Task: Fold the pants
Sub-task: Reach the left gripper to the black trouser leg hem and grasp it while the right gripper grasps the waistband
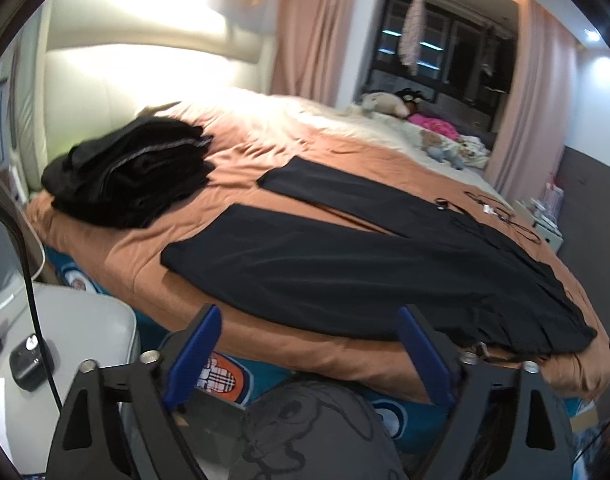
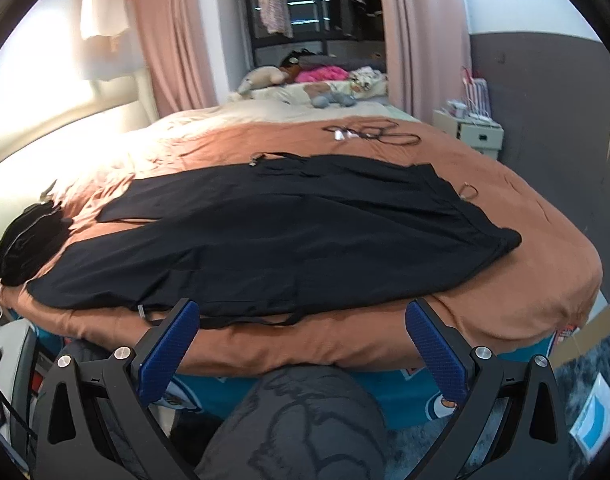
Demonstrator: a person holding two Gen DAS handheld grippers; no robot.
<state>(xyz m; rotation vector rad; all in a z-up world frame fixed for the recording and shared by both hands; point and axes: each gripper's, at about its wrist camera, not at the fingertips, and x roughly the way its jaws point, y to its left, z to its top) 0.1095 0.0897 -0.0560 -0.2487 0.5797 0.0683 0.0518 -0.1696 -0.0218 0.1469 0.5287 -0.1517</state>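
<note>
A pair of black pants [image 1: 345, 256] lies spread flat on the bed [image 1: 265, 152], on top of an orange-brown blanket [image 2: 505, 280]. The two legs run apart towards the headboard side, and the waist end lies near the foot-side corner of the bed. Both legs are laid out smooth, with a strip of blanket showing between them. Near the cream headboard [image 1: 117, 92] sits a stack of folded dark clothes [image 1: 133, 176], well apart from the near leg's hem. Beyond the pants, some thin black cords [image 2: 373, 134] lie loose on the blanket, and farther back soft toys [image 2: 265, 78] and a pink cloth [image 2: 325, 74] rest by the window and pink curtains [image 2: 177, 40]. The left hand-held gripper [image 1: 309, 356] hangs at the near edge of the bed with its blue fingers [image 1: 197, 356] standing wide apart and nothing between them; it is not touching the pants. The right hand-held gripper [image 2: 301, 344] also sits at the near edge, its fingers apart and empty, just short of the pants' near edge. Below both, a grey printed garment on the person's lap or knee [image 2: 305, 420] shows. A white table [image 1: 85, 340] with a small black case [image 1: 29, 364] stands beside the bed.
</note>
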